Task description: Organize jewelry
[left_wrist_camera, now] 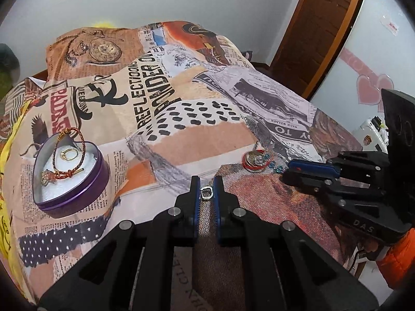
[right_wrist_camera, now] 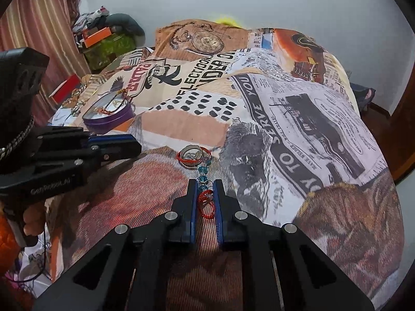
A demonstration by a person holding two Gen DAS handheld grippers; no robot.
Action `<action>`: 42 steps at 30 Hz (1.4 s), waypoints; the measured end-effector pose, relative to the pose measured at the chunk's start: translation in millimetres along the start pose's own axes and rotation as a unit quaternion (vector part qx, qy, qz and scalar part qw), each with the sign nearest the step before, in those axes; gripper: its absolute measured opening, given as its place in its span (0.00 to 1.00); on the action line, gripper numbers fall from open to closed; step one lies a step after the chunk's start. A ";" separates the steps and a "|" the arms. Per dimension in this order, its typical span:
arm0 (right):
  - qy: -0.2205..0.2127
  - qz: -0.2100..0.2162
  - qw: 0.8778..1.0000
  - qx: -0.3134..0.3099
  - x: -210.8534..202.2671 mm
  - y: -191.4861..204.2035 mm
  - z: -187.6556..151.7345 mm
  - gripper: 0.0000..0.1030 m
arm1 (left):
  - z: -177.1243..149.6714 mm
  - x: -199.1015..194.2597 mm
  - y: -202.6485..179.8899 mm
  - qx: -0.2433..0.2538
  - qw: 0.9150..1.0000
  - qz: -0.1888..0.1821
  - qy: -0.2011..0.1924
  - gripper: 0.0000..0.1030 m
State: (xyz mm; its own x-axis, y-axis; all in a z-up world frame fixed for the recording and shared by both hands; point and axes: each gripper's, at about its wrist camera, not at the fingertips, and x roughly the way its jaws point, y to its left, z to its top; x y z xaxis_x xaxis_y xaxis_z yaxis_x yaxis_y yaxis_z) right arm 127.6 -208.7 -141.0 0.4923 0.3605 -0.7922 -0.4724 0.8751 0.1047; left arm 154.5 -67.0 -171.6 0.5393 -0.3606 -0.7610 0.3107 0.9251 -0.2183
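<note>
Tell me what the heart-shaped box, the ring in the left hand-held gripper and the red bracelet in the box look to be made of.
Heart-shaped box: likely tin, with a glossy purple painted wall, a bare silvery rim and white padding inside.
Ring in the left hand-held gripper: apparently polished silver-toned metal; it glints brightly.
Red bracelet: seemingly braided red and gold cord, judging by its twisted texture and knot.

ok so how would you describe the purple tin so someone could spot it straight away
On the printed collage bedspread, look toward the side by the left gripper. The purple tin sits there, heart-shaped, lidless and white-lined. Unlike the loose jewelry pile, it holds a gold ring and braided cord bracelet.
</note>
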 end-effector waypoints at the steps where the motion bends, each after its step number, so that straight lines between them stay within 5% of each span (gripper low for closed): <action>1: 0.000 0.000 1.000 0.003 -1.7 -1.1 -0.4 0.10 | -0.1 -1.6 -1.2 0.001 1.000 0.000 -0.002 0.08; 11: 0.004 0.007 1.000 0.010 -21.4 -4.4 -7.7 0.11 | -1.7 -13.8 -8.2 0.009 1.000 -0.004 -0.012 0.08; 19: -0.002 0.002 1.000 0.013 -29.2 -0.2 -0.9 0.21 | -3.6 -19.0 -6.8 0.003 1.000 -0.008 -0.016 0.08; 25: -0.019 0.025 0.999 0.017 -28.7 5.0 9.7 0.21 | -4.1 -19.8 -1.7 -0.001 1.000 -0.006 -0.016 0.08; 31: 0.010 0.057 0.998 0.012 -13.6 11.3 9.6 0.21 | -5.1 -16.5 5.0 -0.010 1.000 -0.005 -0.013 0.08; 42: 0.032 0.019 0.998 0.045 8.7 -10.1 12.7 0.21 | -5.9 -14.1 10.2 -0.018 1.000 -0.006 -0.010 0.08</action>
State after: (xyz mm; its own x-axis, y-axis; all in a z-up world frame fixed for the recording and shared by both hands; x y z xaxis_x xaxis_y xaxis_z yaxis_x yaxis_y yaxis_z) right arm 145.9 -210.3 -141.2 0.4262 0.3752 -0.8231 -0.4216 0.8875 0.1862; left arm 145.4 -51.8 -166.8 0.5517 -0.3733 -0.7458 0.2893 0.9244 -0.2487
